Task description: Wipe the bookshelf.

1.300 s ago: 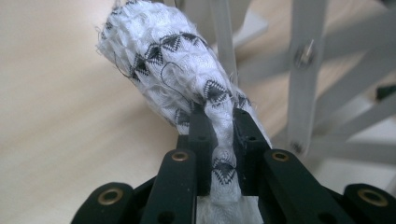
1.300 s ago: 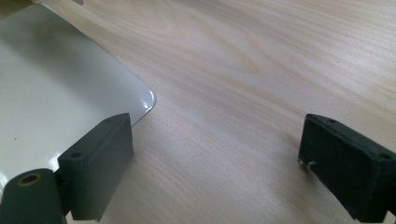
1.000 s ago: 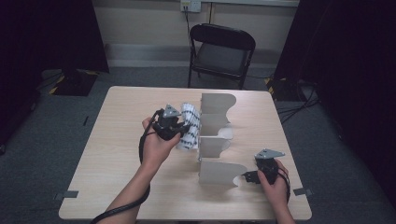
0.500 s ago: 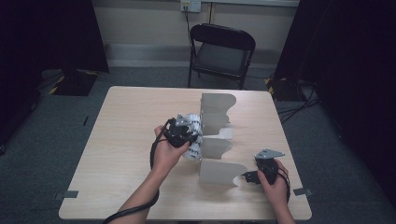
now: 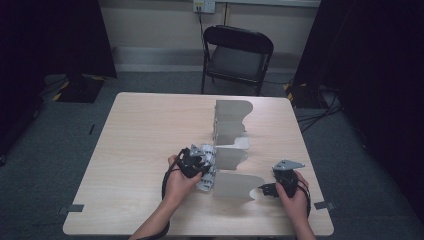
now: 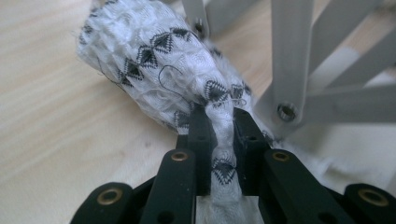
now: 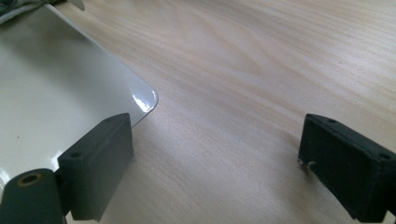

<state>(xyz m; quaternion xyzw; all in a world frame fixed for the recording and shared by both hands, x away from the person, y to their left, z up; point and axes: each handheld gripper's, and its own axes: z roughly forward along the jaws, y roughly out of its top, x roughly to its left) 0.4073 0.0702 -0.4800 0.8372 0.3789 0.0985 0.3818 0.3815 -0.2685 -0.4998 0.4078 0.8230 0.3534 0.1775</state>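
Now the patterned white cloth (image 6: pixel 187 79), clamped in the left gripper (image 6: pixel 219 135), has been lowered beside the grey folding rack (image 5: pixel 231 150). Hanging seems imminent. The right gripper (image 7: pixel 215 158) is held wide apart on the desk (image 5: pixel 145 135).

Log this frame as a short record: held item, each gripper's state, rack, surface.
held item: white cloth with black diamond pattern, bunched
left gripper: shut on the cloth, beside the rack
right gripper: open, nothing between jaws, by the rack's near panel
rack: grey folding rack, upright panels
surface: wooden table
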